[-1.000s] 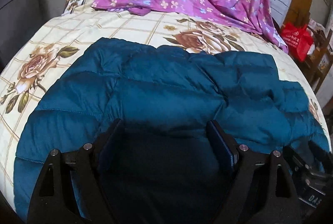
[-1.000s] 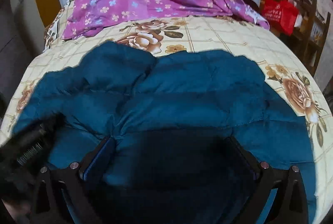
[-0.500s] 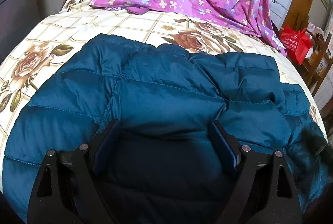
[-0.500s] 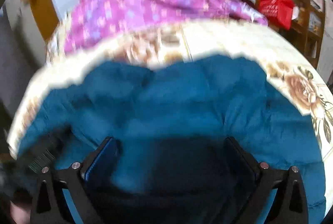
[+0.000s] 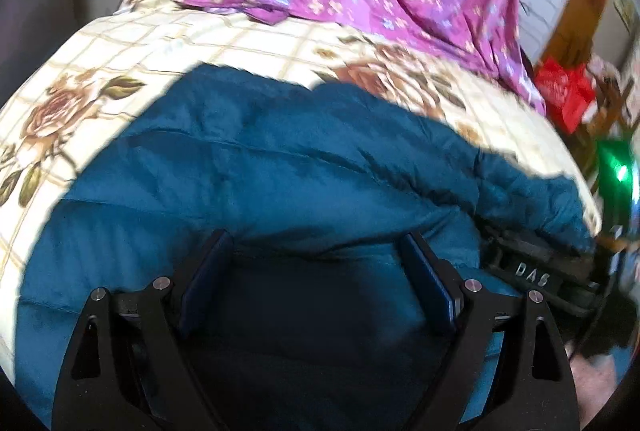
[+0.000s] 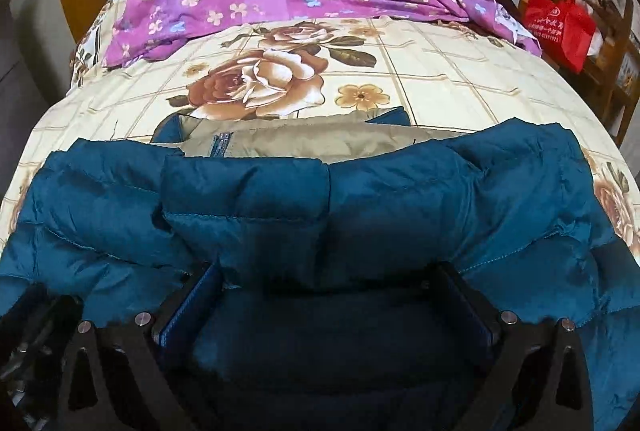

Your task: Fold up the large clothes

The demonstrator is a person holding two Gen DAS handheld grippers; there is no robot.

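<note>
**Legible text: one marking**

"DAS" in raised letters on the black right gripper (image 5: 536, 273) body, seen from left wrist cam. Red bag (image 6: 560, 27) carries white print w/ a number row (too small to read).

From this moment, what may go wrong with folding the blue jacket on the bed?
1. Both jaws stand wide with puffy fabric bulging between them: the left hand-held gripper or the right hand-held gripper may pinch only the top layer, and the slick teal down jacket could slip out.
2. The beige lining shows past the folded edge, so the fold may end uneven.
3. The two grippers sit close together and could bump.
</note>
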